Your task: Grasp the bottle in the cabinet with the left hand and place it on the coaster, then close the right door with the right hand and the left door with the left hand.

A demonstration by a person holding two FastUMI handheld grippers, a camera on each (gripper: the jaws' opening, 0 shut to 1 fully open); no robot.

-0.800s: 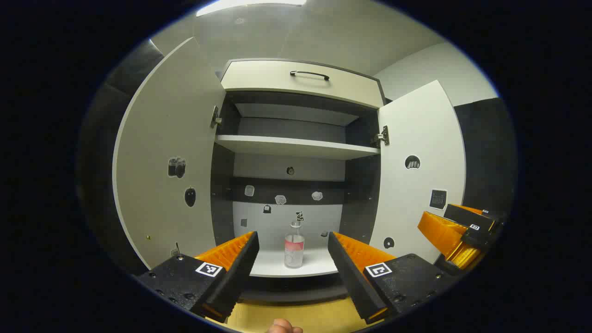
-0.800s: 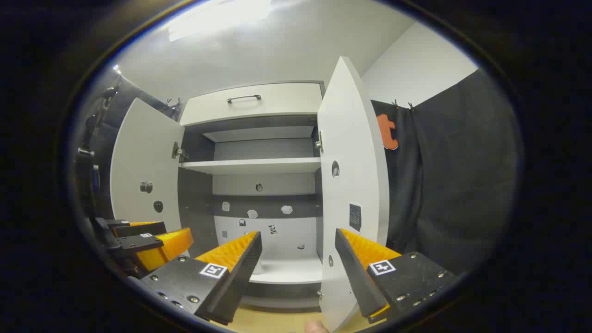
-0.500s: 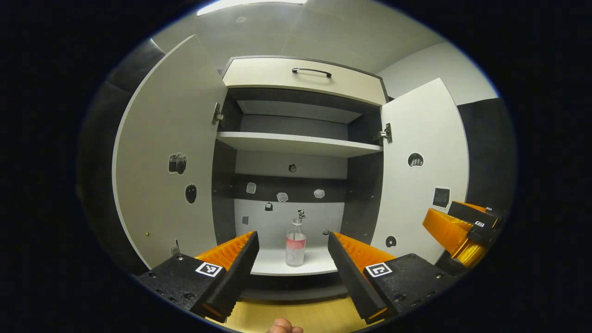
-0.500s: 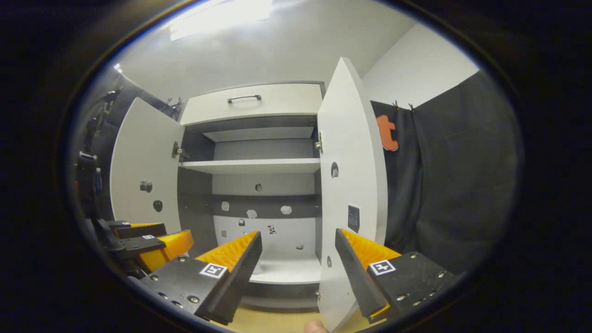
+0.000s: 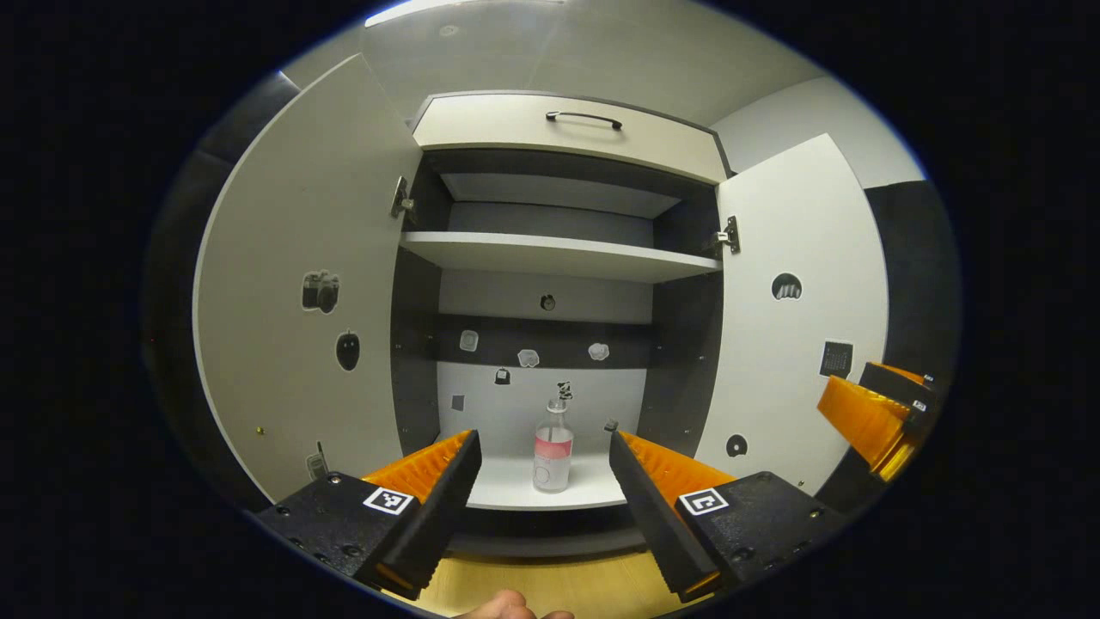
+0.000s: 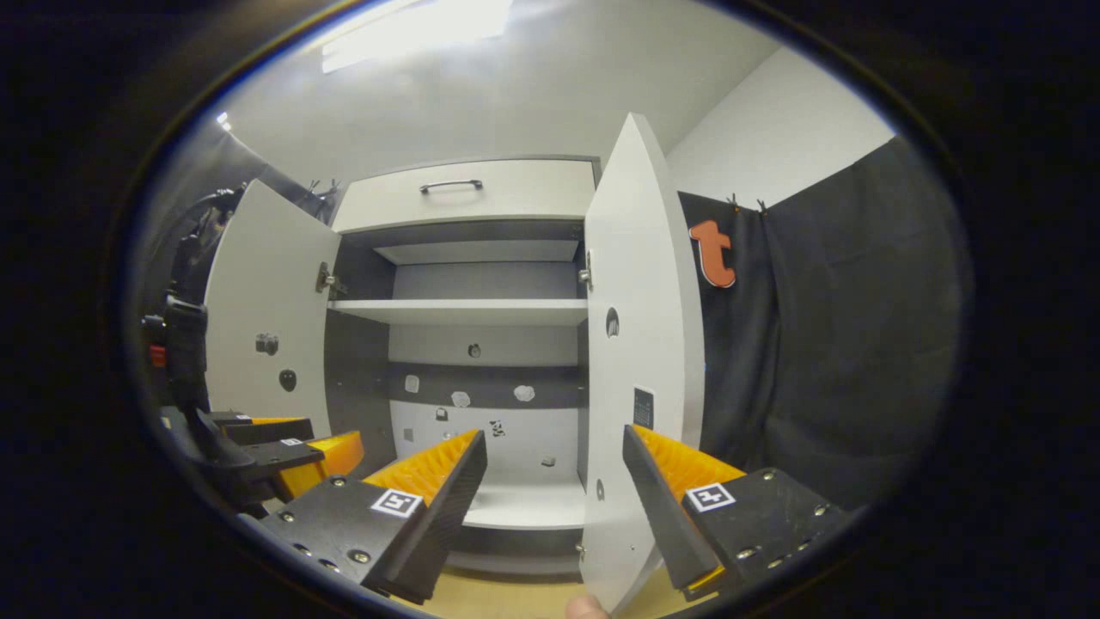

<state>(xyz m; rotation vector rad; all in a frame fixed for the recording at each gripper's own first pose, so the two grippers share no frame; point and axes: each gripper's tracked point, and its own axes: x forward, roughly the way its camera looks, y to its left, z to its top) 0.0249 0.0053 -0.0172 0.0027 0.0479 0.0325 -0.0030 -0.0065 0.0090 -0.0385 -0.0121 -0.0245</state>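
On cabinet's bottom shelf, mid, near front edge: bottle upright, clear, pink label. Looks light, rigid, prob slick; grip at label band, not neck. Left gripper jaws apart, short of bottle. Right gripper jaws apart by right door.

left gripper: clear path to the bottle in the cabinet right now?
Probably yes. The left gripper is open and lined up with the bottle, which stands upright alone on the bottom shelf. Both doors are swung wide, and nothing stands in between.
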